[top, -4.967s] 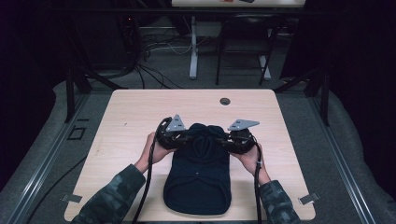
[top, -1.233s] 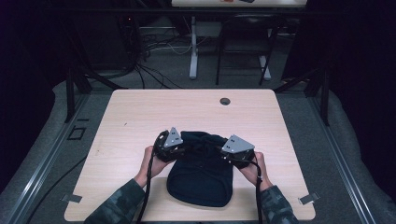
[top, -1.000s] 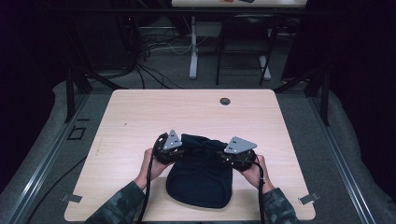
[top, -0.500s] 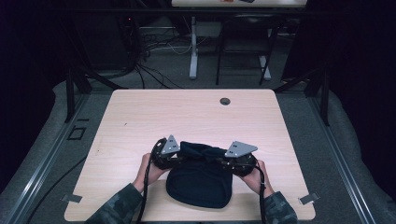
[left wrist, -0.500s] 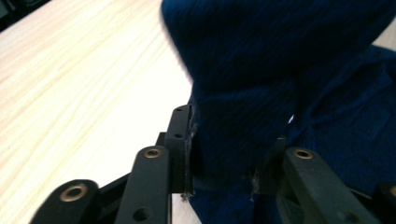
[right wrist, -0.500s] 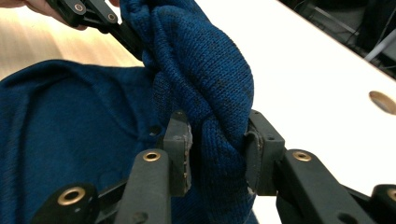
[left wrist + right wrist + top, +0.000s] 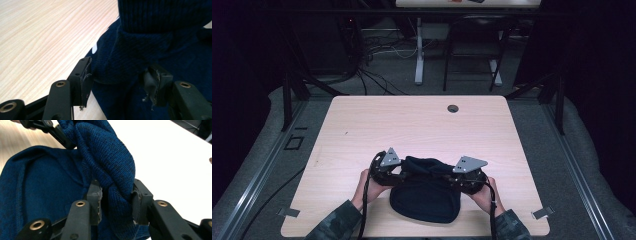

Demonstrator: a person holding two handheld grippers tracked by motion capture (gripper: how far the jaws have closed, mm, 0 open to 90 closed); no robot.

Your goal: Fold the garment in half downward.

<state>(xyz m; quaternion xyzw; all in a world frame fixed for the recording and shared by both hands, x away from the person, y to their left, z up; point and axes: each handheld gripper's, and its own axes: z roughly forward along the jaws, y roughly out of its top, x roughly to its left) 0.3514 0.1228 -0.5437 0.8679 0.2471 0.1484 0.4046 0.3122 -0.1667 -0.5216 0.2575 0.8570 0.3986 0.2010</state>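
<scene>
Spanning most of the high view, the pale wooden table [image 7: 422,125] carries a dark blue knitted garment [image 7: 426,192] near its front edge, close to the person. The garment lies folded in a rounded heap, its far edge lifted into a ridge that runs between the two grippers. The left gripper [image 7: 388,167] sits at the left end of that ridge and the right gripper [image 7: 464,175] at the right end, each held by a hand [image 7: 366,184] coming in from below. In the left gripper view, the jaws stand partly spread with a thick fold of the knit bunched between them and touching both pads. In the right gripper view, the jaws pinch a raised fold of the same fabric, which rises above them. A small dark grommet hole [image 7: 453,108] sits near the table's far edge, well apart from the garment.
</scene>
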